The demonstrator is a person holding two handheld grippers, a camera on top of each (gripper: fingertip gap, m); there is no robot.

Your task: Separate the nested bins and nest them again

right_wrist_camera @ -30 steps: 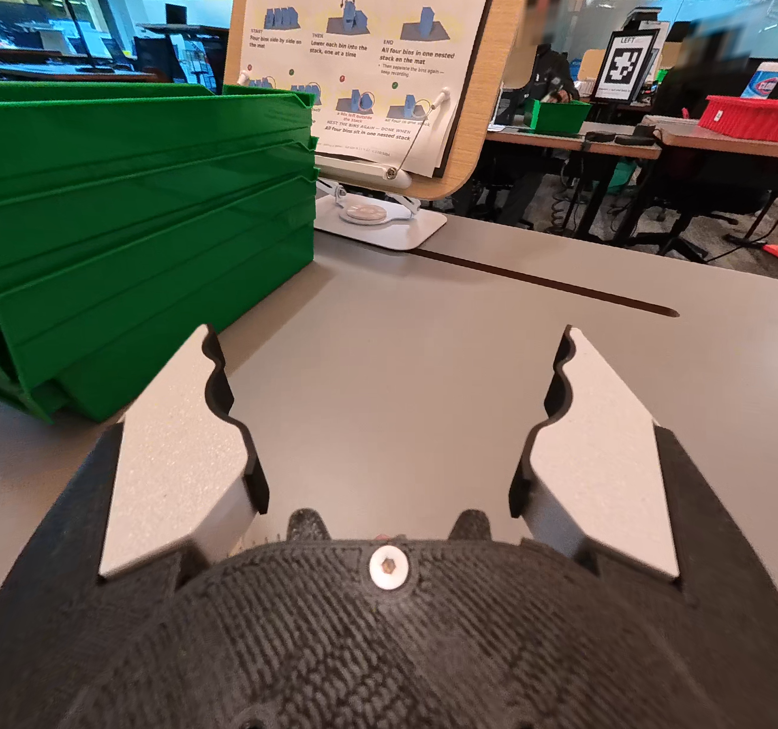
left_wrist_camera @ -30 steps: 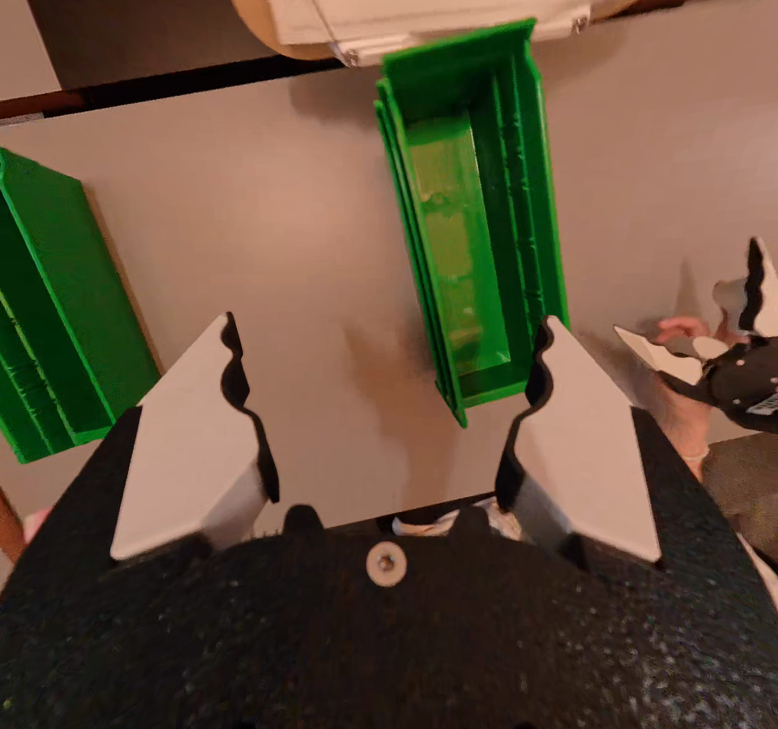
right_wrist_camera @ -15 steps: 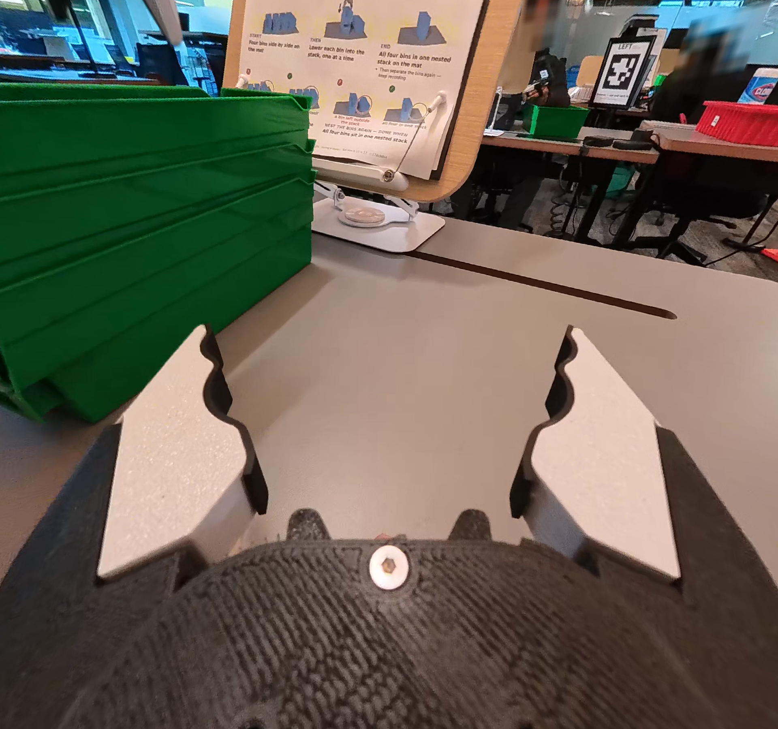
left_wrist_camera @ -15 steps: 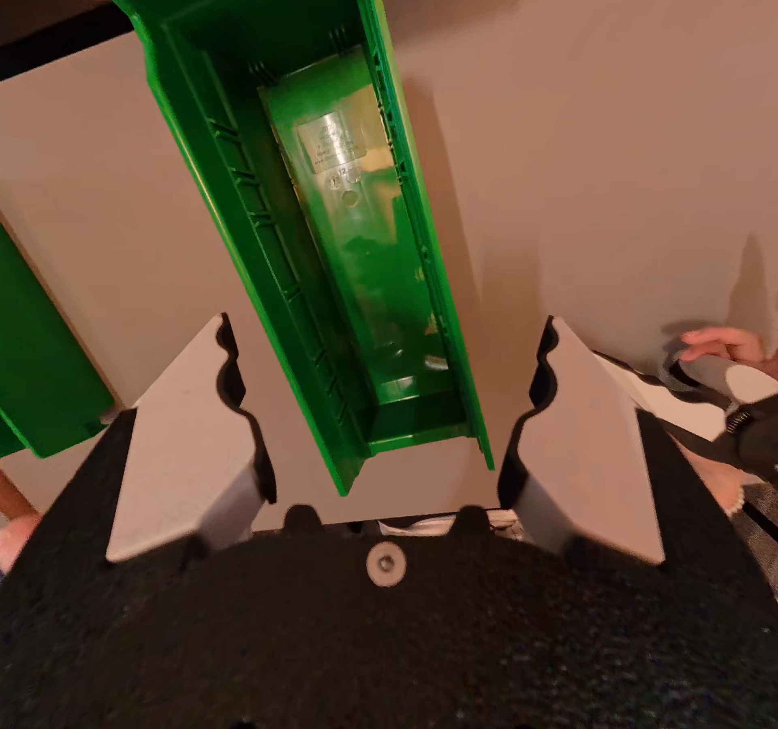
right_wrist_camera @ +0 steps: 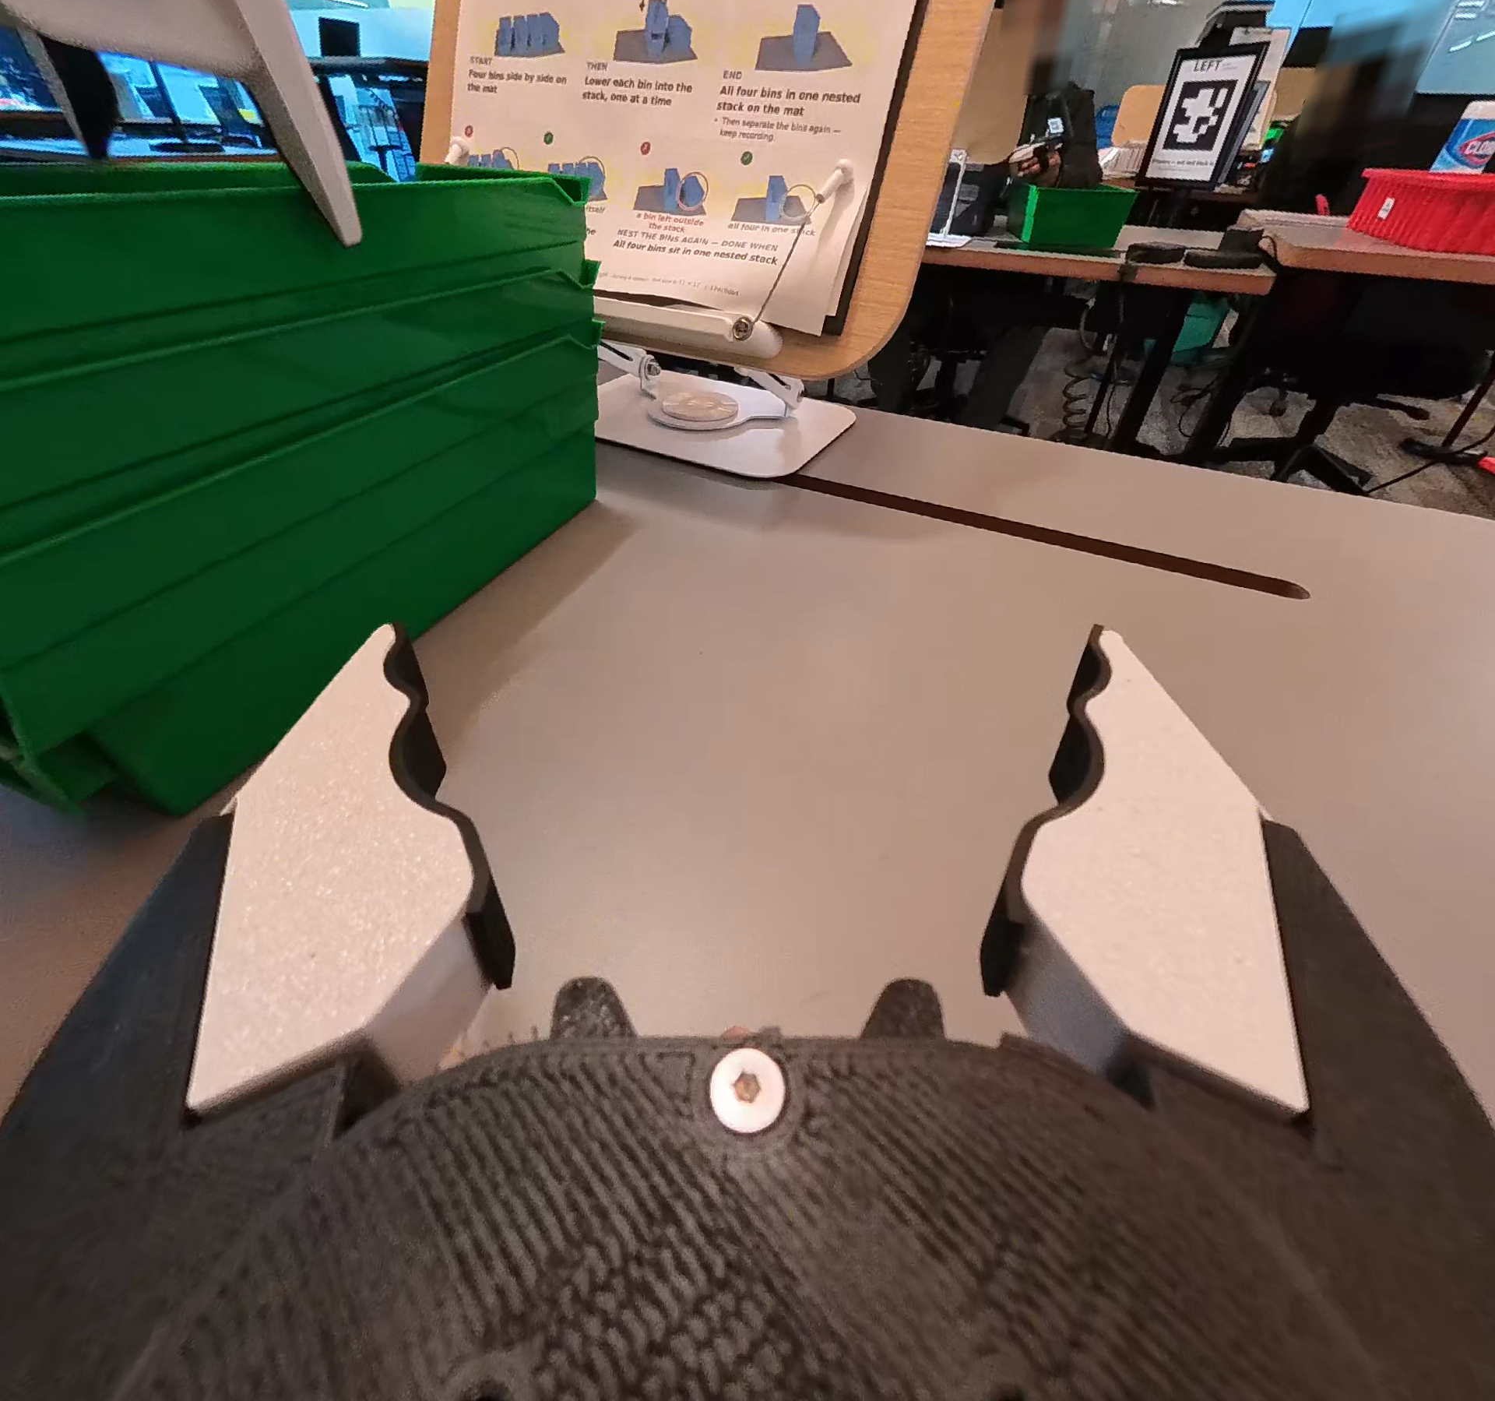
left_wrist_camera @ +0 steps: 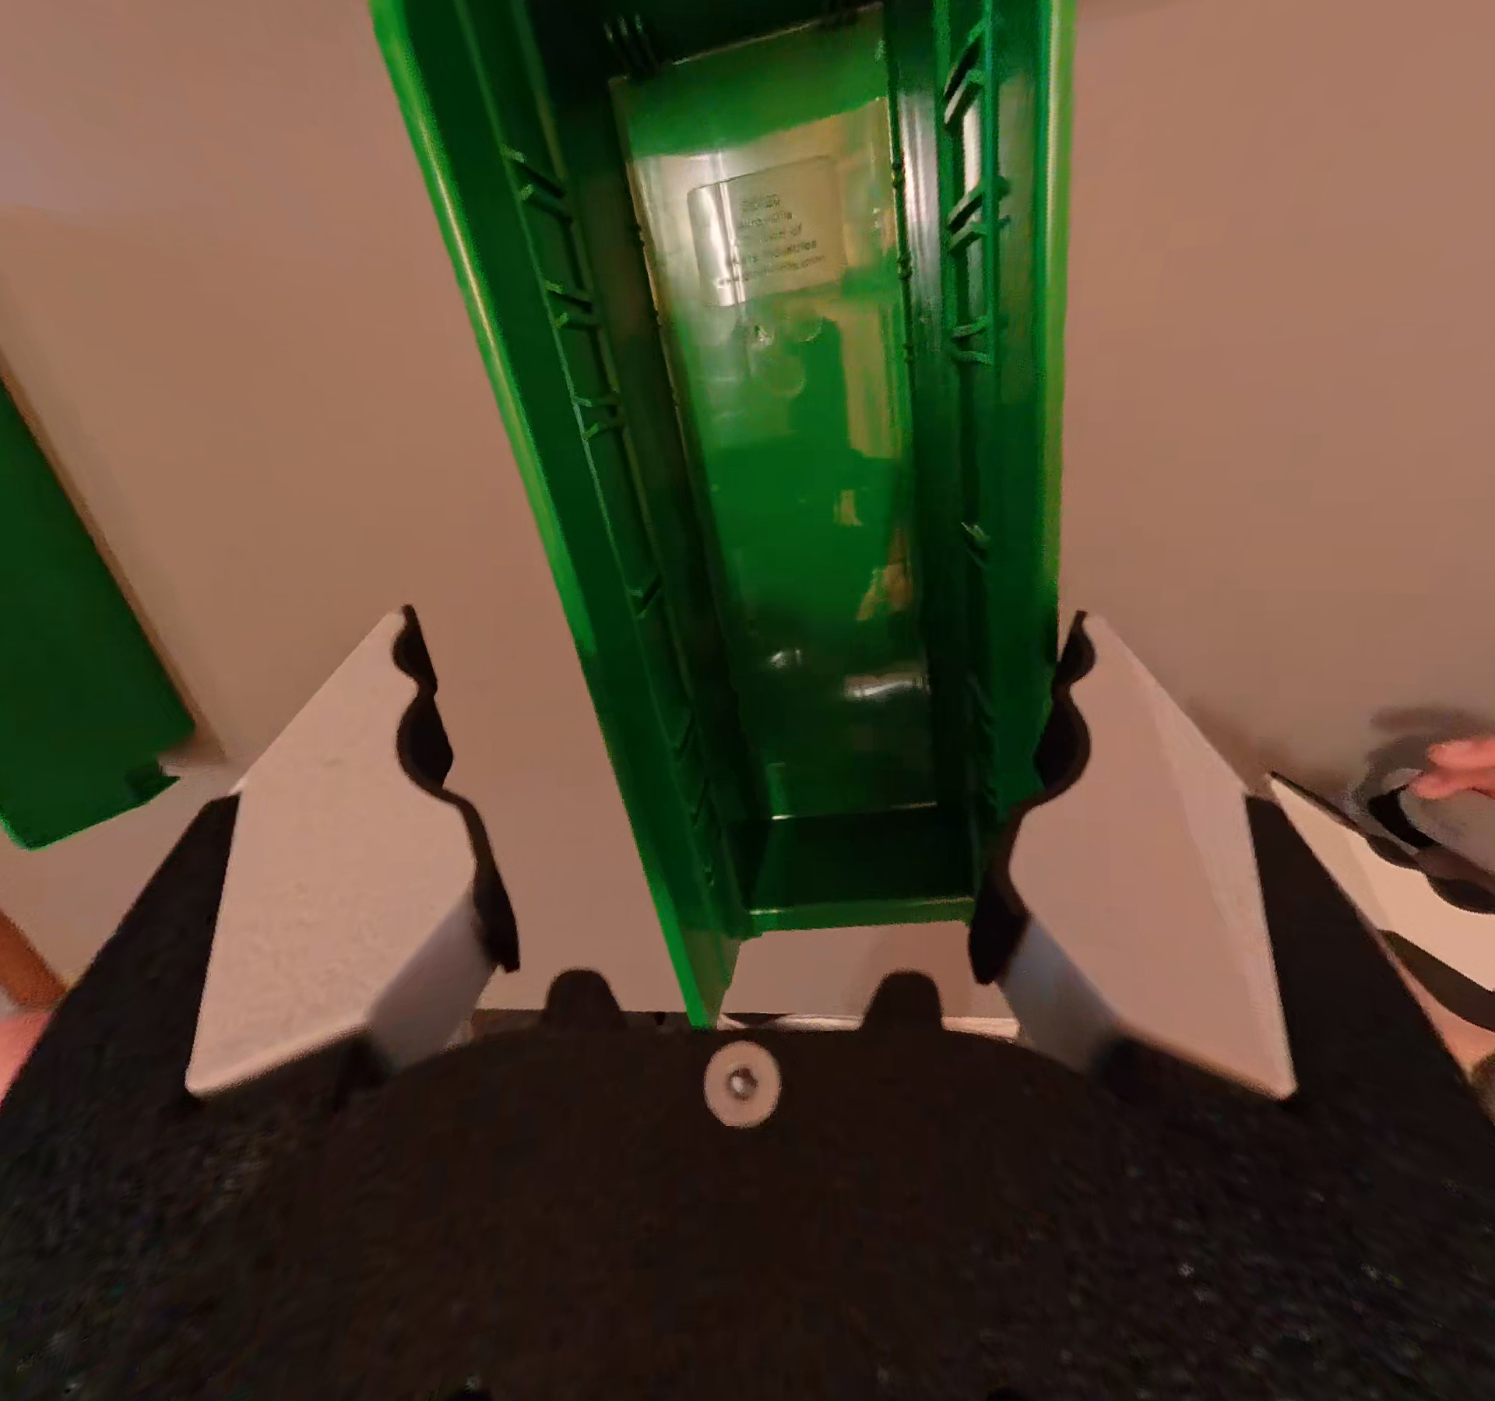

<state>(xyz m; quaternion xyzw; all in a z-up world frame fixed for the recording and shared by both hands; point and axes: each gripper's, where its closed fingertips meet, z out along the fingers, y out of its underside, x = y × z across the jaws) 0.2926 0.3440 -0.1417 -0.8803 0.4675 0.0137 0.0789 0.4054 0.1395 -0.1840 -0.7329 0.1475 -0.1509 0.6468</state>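
The left gripper (left_wrist_camera: 740, 788) has come down over the stack of green bins (left_wrist_camera: 777, 432) within the last second; a second ago the stack lay well ahead of it, and now the stack's near end sits between its wide-open fingers, the right finger (left_wrist_camera: 1132, 820) just at the outer wall, the left finger well off the other wall; I judge this the start of a grasp on the top bin's near end, so separation of what remains is about to go on. The inside of the top bin holds nothing but a pale sticker on its floor; seen from the right wrist, the stack (right_wrist_camera: 283, 432) shows several rims layered one in another on the grey table (right_wrist_camera: 809, 674). To the left of the stack lies another green bin (left_wrist_camera: 73, 634), apart from it, its inside not visible. The right gripper (right_wrist_camera: 744, 796) rests low over bare table to the right of the stack, fingers wide apart and holding nothing, as before; beyond the stack stands an instruction sheet on a stand (right_wrist_camera: 688, 108).
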